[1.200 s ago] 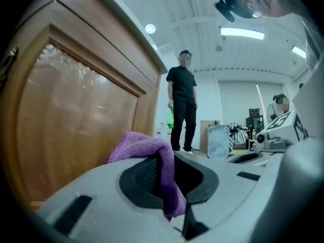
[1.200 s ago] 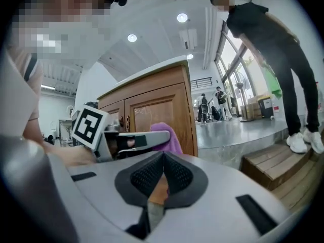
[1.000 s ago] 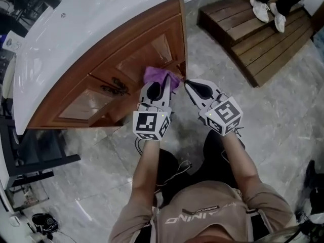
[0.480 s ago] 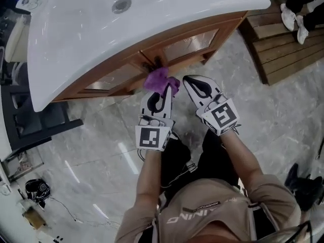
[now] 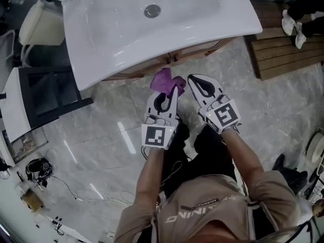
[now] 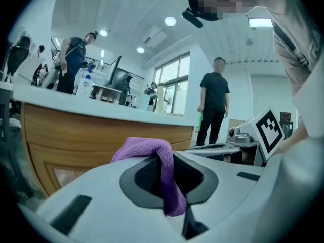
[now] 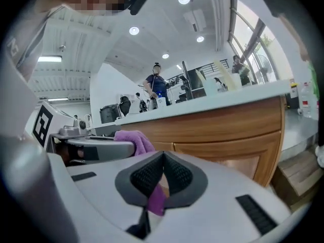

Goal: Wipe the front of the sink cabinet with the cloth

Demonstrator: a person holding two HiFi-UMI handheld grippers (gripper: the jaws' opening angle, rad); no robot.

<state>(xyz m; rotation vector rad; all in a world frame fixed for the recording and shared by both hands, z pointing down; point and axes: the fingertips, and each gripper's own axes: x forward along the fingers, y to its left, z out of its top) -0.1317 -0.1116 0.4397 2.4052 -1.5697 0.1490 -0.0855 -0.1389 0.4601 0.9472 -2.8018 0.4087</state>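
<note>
The purple cloth (image 5: 166,80) sticks out at 12 o'clock from the left hand-held gripper (image 5: 168,92), which is clamped tight on it, just below the wooden sink cabinet (image 5: 200,48), while the right hand-held gripper (image 5: 194,81), at the cloth's 3 o'clock, pinches a purple corner too.

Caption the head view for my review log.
Left gripper and right gripper hold a purple cloth near the brown wooden sink cabinet under the white basin.
</note>
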